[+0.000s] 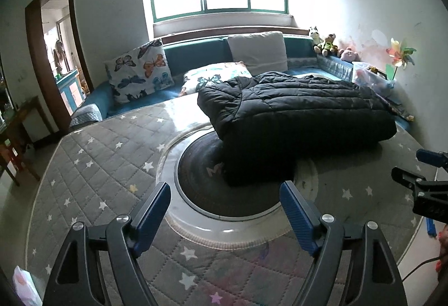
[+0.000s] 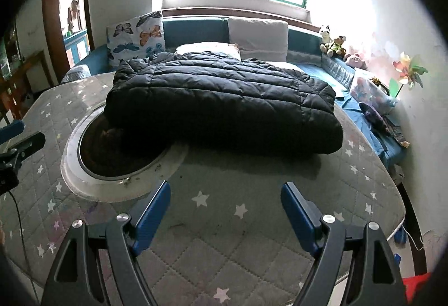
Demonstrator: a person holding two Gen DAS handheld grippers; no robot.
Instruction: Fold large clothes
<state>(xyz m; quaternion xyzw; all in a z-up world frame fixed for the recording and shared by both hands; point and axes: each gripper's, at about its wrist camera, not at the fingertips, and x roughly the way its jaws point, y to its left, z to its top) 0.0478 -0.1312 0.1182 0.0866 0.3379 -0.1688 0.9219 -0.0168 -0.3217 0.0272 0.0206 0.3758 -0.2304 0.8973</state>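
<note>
A black puffer jacket (image 2: 221, 104), folded, is laid on a round star-quilted desk (image 2: 252, 222), partly covering its glass turntable (image 1: 196, 225). Both the left gripper (image 1: 225, 194) and the right gripper (image 2: 225, 194) are held spread, empty, short of it. Butterfly cushions (image 1: 140, 68) are propped on the sofa (image 1: 196, 54) behind.

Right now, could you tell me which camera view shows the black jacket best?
The right wrist view: the jacket lies centred and whole on the quilted table cover. The left wrist view shows the jacket too, but off to the right and at an angle.
</note>
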